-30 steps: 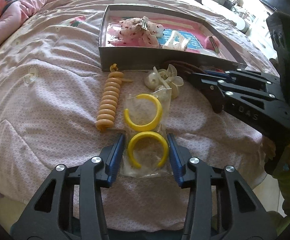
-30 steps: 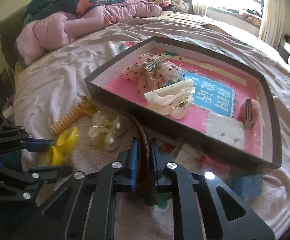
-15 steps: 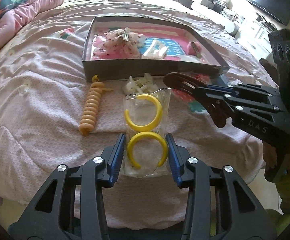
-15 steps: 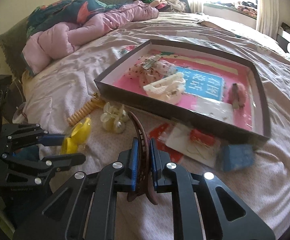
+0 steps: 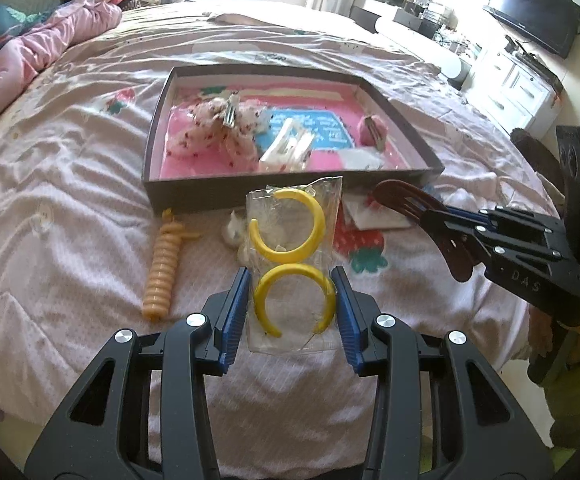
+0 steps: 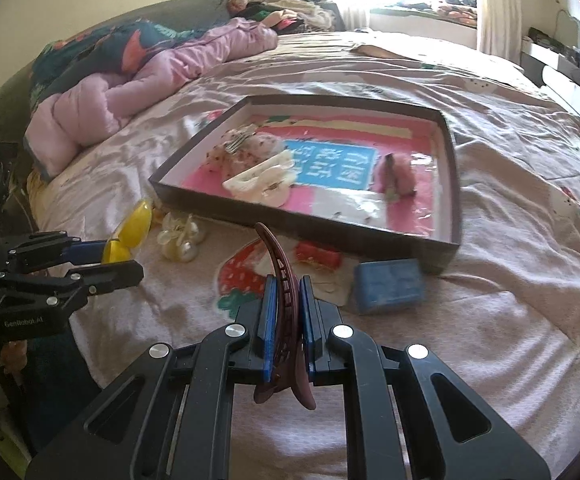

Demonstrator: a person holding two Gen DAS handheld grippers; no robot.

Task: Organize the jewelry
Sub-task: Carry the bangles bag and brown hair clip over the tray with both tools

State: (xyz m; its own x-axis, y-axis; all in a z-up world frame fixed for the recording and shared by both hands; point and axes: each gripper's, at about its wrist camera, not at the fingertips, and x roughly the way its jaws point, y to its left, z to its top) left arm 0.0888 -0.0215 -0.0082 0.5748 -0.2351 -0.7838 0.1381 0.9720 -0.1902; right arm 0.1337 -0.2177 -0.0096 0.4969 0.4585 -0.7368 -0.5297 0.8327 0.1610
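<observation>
Left gripper (image 5: 292,296) pinching a clear plastic bag (image 5: 294,264) with two yellow open-ring bangles (image 5: 287,232) inside, lifted off the pink bedspread (image 5: 69,208) just in front of the dark shallow box (image 5: 290,194). Right gripper (image 6: 286,312) pressed together on a dark brown curved hair clip (image 6: 279,276), held edge-up above the strawberry print, near the box's front wall. Bag likely light and slippery, film crinkly, rings loose enough to slide inside; best gripped across the lower ring as now, where stiff plastic backs the film. Clip looks thin, rigid and light, probably brittle at the teeth; clamped flat across its broad middle, which seems a secure hold. Already in the box: a white claw clip (image 6: 261,184), a speckled fabric bow with a metal clip (image 5: 225,128), a pink pom clip (image 6: 396,176). On the bedspread outside: a peach spiral hair tie (image 5: 161,272), a pearly flower clip (image 6: 179,238), a blue box (image 6: 388,286), a red item on a white card (image 6: 317,256). Lower end of the hair clip hidden between the jaws; flower clip mostly screened by the bag in the left view; small specks on the box's clear sheet too tiny to identify.
</observation>
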